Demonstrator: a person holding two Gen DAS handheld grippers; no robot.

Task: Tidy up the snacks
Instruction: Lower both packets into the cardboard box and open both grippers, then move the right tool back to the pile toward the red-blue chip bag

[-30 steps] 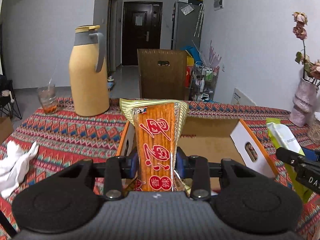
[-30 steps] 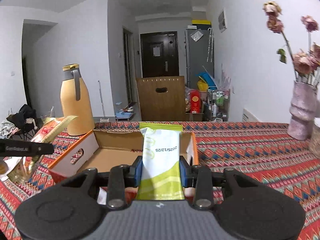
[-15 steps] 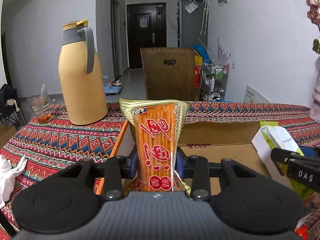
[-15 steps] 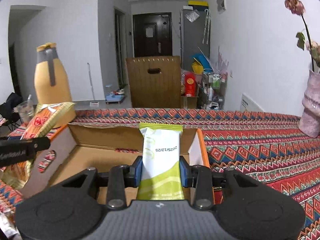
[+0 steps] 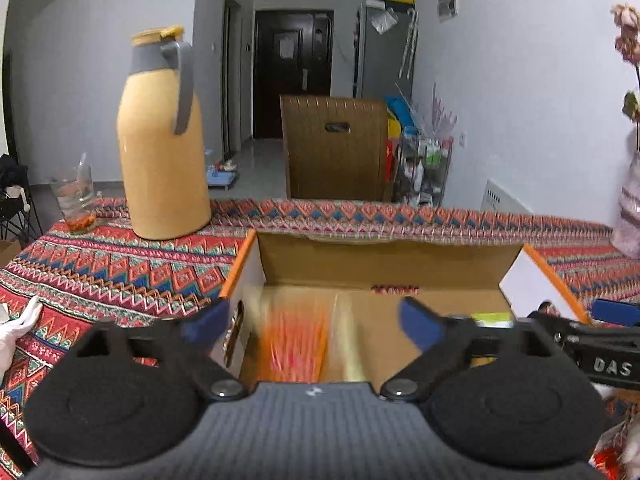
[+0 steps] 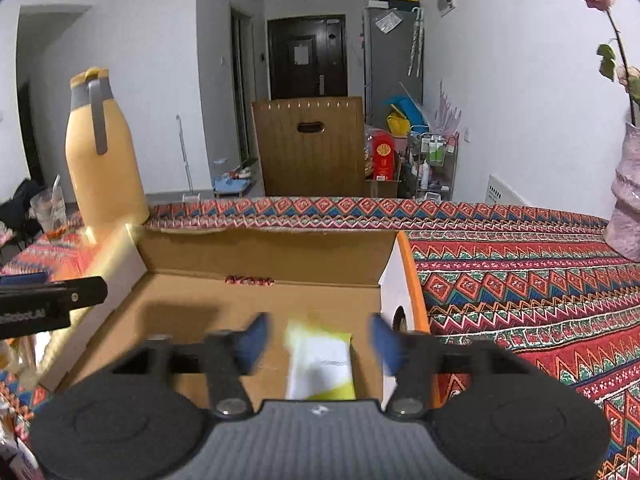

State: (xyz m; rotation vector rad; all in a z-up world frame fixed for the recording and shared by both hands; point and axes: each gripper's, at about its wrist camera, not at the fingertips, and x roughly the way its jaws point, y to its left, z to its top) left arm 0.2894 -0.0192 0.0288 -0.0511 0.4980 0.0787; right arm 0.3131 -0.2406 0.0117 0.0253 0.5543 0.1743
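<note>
An open cardboard box (image 5: 384, 258) with orange edges stands on the patterned tablecloth, and both grippers hover over it. My left gripper (image 5: 312, 322) has its jaws opening wide. The orange snack packet (image 5: 294, 342) is a blur below them, free of the pads, dropping into the box's left part. My right gripper (image 6: 318, 338) also has its jaws opening. Between its blue pads, touching neither, the white and green snack packet (image 6: 322, 360) falls near the right wall of the box (image 6: 260, 252). The other gripper's finger shows at each view's edge.
A tall yellow thermos (image 5: 162, 136) and a glass (image 5: 76, 196) stand on the table beyond the box at left. A pink vase (image 6: 628, 196) with dried flowers stands at the far right. A brown chair back (image 5: 336, 152) is behind the table. White cloth (image 5: 14, 332) lies left.
Both grippers have moved forward and down over the box, then opened. The orange packet and the white and green packet have left the pads and are dropping into the box.
</note>
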